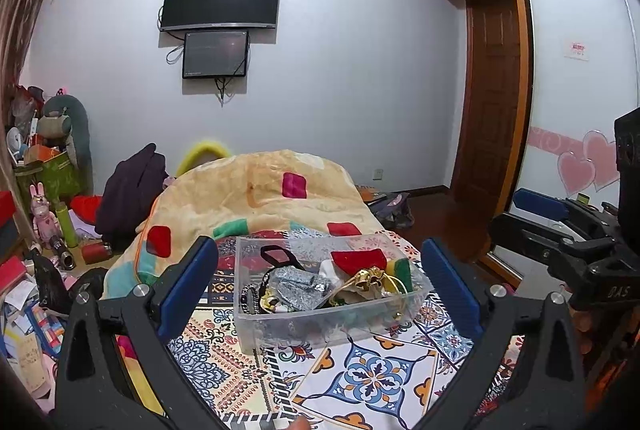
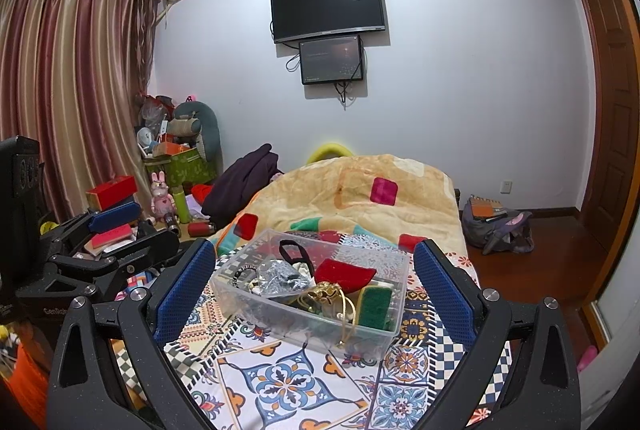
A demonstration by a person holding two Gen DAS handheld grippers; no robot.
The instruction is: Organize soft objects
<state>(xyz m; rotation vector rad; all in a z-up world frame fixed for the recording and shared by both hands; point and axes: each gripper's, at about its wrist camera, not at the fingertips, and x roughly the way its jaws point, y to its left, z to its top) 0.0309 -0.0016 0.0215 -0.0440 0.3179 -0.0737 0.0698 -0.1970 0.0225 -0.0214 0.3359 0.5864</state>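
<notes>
From the left wrist, your left gripper (image 1: 320,278) hangs with fingers spread wide and empty, framing the clear plastic bin (image 1: 332,326) on the patterned cloth of the bed. Red felt piece (image 1: 358,260), silver pouch (image 1: 300,286) and gold cord (image 1: 368,278) lie tangled inside.

From the right wrist, your right gripper (image 2: 312,282) is likewise spread and empty, with the green sponge (image 2: 374,306) nearest. Pick one loose item; come down steeply, clear of the bin's wall, avoiding the cord.
</notes>
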